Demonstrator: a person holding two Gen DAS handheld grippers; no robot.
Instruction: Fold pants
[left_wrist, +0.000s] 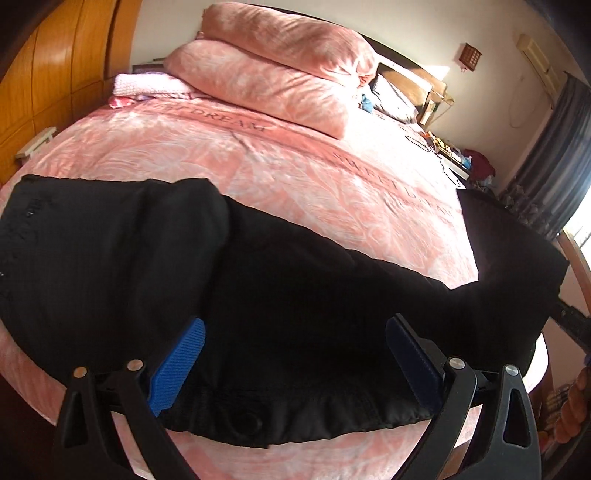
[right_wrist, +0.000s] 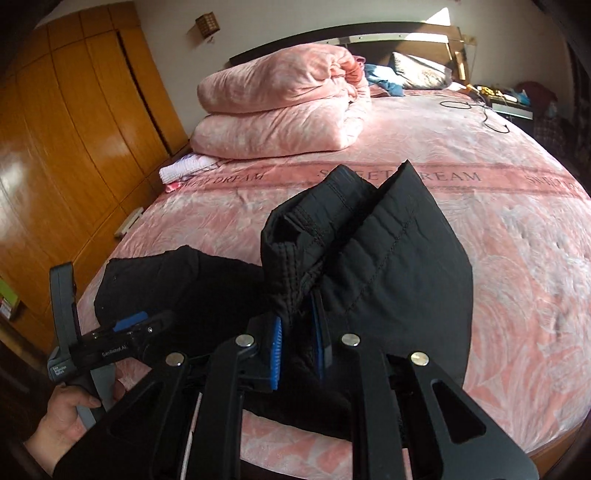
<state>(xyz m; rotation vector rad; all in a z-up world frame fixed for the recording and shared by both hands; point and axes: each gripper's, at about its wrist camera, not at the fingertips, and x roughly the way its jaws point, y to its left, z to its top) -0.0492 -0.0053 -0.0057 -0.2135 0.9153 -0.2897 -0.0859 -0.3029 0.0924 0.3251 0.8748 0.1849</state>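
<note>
This is a home bedroom: a large bed (right_wrist: 480, 229) with pink cover, folded pink quilts (right_wrist: 280, 110), a wooden wardrobe (right_wrist: 74, 129) and grey curtains (left_wrist: 554, 177).

Pink bedspread (right_wrist: 480, 258); folded pink quilt (right_wrist: 280, 110) near headboard (right_wrist: 369, 35); wooden wardrobe (right_wrist: 74, 129) beside.

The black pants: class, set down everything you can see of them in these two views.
The black pants are of dark, matte fabric with lines of stitching, and they lie partly on the pink bedspread near the bed's front edge. The right tongs are shut on a bunched fold, holding one stitched end raised above the bed. In the left wrist view the cloth spreads wide across the bed, a hemmed edge with a round button-like spot lying between the open left tongs.
</note>
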